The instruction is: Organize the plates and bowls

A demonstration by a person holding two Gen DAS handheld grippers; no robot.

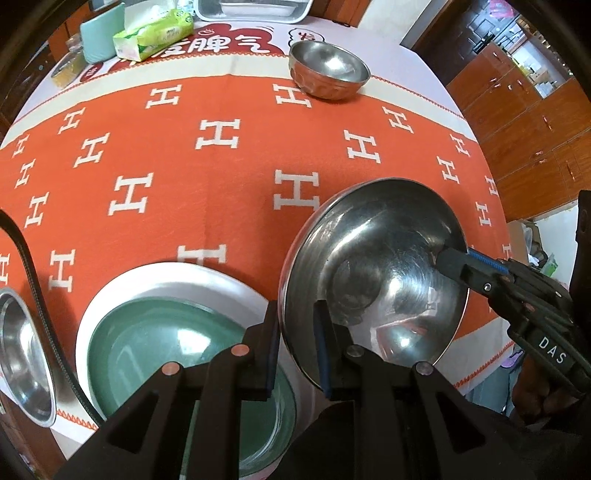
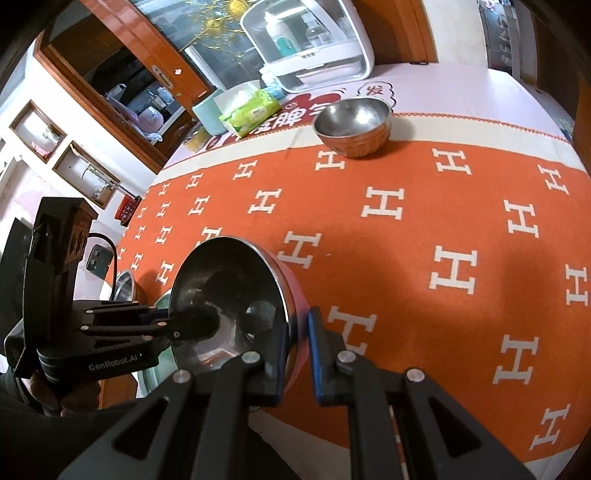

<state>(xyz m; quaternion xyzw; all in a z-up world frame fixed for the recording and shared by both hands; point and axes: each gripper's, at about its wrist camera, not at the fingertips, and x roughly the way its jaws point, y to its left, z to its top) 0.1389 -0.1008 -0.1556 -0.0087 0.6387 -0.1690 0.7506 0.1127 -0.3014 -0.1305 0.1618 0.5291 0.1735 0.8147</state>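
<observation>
You have both claws clamped on one steel bowl (image 1: 373, 273), held tilted above the orange H-patterned cloth (image 1: 207, 184) on the surface. In the left wrist view your left claw (image 1: 295, 350) sits at the lower centre of the frame, its jaws pinched on the bowl's near rim, one finger outside and one inside. Your right claw (image 1: 448, 258) enters from the right edge of that frame and grips the rim on the opposite side, jaws closed down on the metal.

In the right wrist view the same bowl (image 2: 236, 302) shows at lower left, with the right claw (image 2: 295, 347) closed on its rim at the bottom of the frame and the left claw (image 2: 192, 325) reaching in from the left.

Below the bowl, at the lower left of the left wrist view, a green bowl (image 1: 170, 354) rests in a white plate (image 1: 162, 277). Another steel bowl (image 1: 22, 354) lies at the left edge. A third steel bowl (image 1: 328, 70) stands upright near the top, well apart, beside a green tissue pack (image 1: 155, 35).
</observation>
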